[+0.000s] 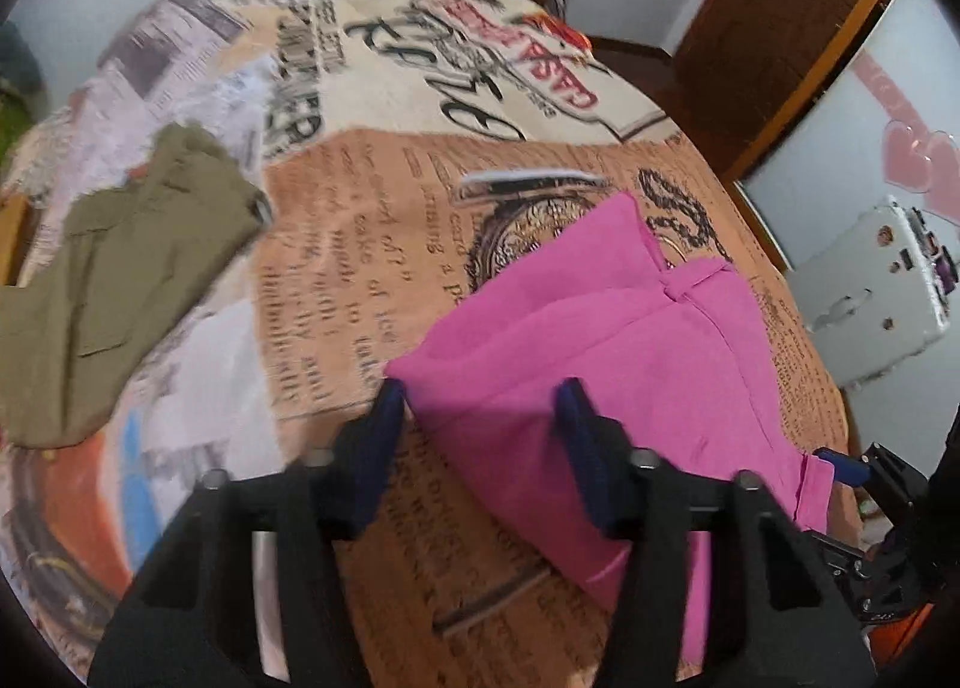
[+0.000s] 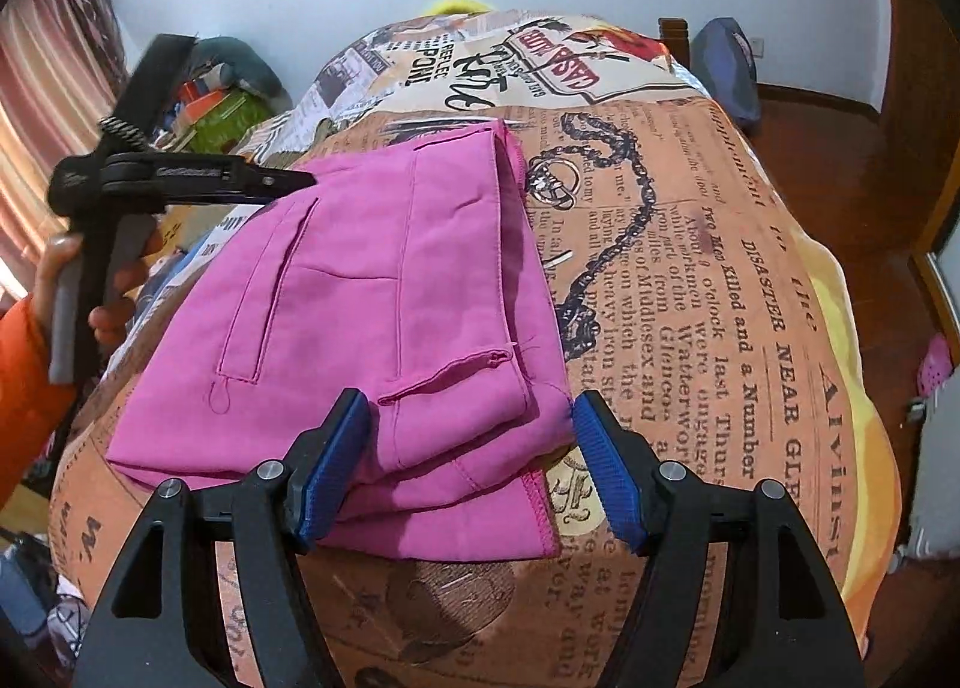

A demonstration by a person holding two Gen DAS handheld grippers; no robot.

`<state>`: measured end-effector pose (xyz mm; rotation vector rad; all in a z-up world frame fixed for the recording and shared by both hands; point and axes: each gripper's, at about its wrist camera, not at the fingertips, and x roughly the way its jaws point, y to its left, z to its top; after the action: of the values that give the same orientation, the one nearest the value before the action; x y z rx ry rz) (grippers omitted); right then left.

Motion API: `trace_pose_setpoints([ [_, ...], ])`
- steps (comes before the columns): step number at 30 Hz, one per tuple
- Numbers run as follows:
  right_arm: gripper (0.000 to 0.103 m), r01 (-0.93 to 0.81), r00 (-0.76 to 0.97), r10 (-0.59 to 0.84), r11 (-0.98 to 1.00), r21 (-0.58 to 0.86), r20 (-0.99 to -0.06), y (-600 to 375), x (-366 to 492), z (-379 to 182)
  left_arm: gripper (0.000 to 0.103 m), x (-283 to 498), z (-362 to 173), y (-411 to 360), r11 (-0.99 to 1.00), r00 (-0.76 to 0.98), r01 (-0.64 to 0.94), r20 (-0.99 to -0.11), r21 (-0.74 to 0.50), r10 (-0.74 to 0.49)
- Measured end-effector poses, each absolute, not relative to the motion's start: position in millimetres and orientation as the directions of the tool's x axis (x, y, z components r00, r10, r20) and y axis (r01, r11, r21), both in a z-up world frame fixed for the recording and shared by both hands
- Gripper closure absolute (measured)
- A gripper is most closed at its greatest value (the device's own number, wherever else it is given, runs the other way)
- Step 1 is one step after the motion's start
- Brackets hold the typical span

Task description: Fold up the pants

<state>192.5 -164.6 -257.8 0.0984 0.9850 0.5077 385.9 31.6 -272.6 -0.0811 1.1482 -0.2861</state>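
Since the pink pants (image 2: 372, 298) already sit folded mid-bed (image 2: 750, 280), both my grippers, left (image 1: 480, 424) and right (image 2: 468, 448), hang open, gripping nothing.

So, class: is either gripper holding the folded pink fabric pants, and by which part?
Neither. Left gripper and right gripper are open, straddling edges of the folded pink fabric pants without clamping.

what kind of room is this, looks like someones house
Most likely a bedroom in a home. The pink pants lie folded on a bed under a newspaper-print bedspread, a second olive pair lies beside them, a curtain hangs by the wall, and the floor is wood.
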Motion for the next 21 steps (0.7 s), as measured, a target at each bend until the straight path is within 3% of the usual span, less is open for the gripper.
trace_pose_setpoints([
  [3, 0.034, -0.366, 0.44, 0.458, 0.877, 0.312, -0.773, -165.5, 194.0, -258.5, 0.058, 391.1, -279.0, 35.8, 0.953, 0.381, 0.178, -0.876, -0.245, -0.296],
  [6, 0.034, -0.37, 0.435, 0.458, 0.876, 0.31, -0.775, -166.7, 196.0, -257.4, 0.066, 390.2, -278.2, 37.3, 0.953, 0.391, 0.189, -0.872, -0.237, -0.294],
  [11, 0.034, -0.368, 0.453, 0.431, 0.888, 0.277, -0.78, -166.7, 199.5, -252.4, 0.088, 382.7, -272.5, 45.8, 0.962, 0.408, 0.141, -0.872, -0.234, -0.272],
  [21, 0.034, -0.374, 0.506, 0.425, 0.892, 0.253, -0.751, -168.2, 198.5, -230.9, 0.094, 337.0, -256.1, 68.6, 0.969, 0.445, 0.076, -0.862, -0.235, -0.244],
])
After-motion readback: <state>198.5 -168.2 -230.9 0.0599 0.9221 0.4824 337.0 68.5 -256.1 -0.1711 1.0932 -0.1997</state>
